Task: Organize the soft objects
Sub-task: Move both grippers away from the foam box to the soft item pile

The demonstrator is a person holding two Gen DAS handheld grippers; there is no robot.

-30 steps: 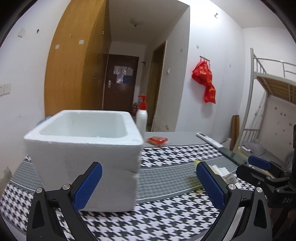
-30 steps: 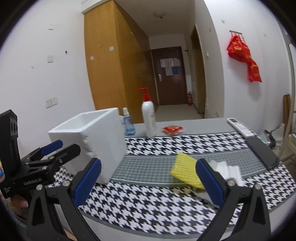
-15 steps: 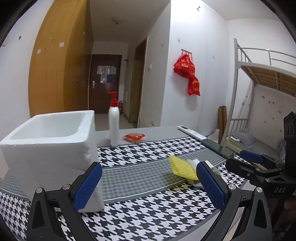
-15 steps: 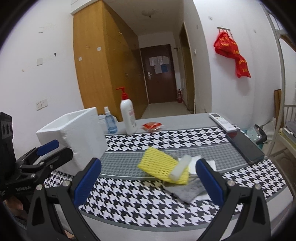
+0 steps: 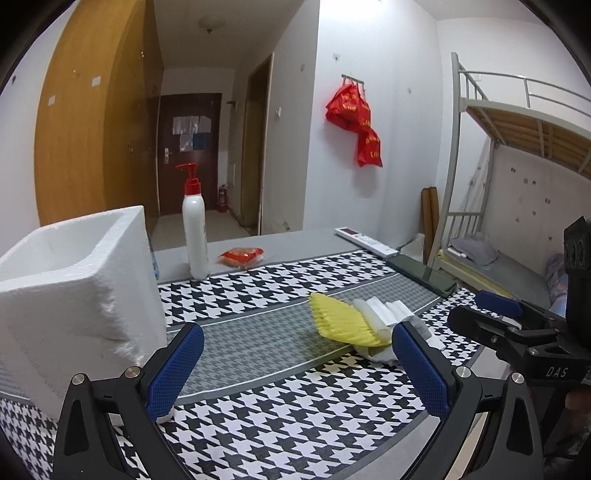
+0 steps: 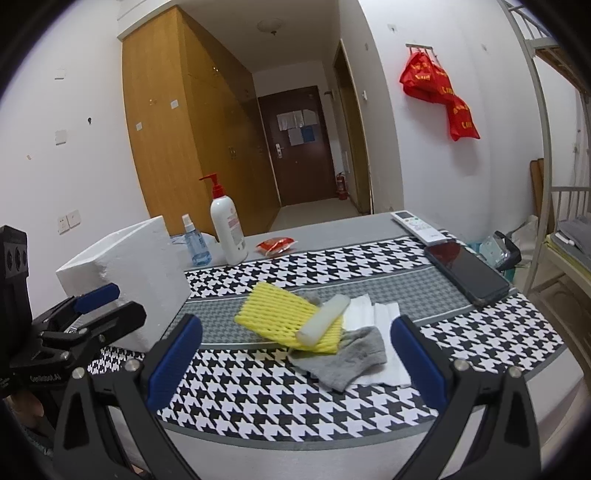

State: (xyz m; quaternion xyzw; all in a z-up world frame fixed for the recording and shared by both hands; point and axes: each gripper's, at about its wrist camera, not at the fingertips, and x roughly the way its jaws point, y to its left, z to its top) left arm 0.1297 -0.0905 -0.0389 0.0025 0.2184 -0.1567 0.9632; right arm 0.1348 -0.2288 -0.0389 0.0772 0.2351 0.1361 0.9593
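Soft objects pile on the houndstooth mat: yellow foam net, white foam roll lying diagonally across it, grey sock. White foam box at left, contents not visible. Left gripper and right gripper hover low, both spread wide, holding nothing.

White walls; a wooden wardrobe stands left, a dark door ends the far hallway, a metal bunk bed stands right, a ceiling lamp hangs overhead.
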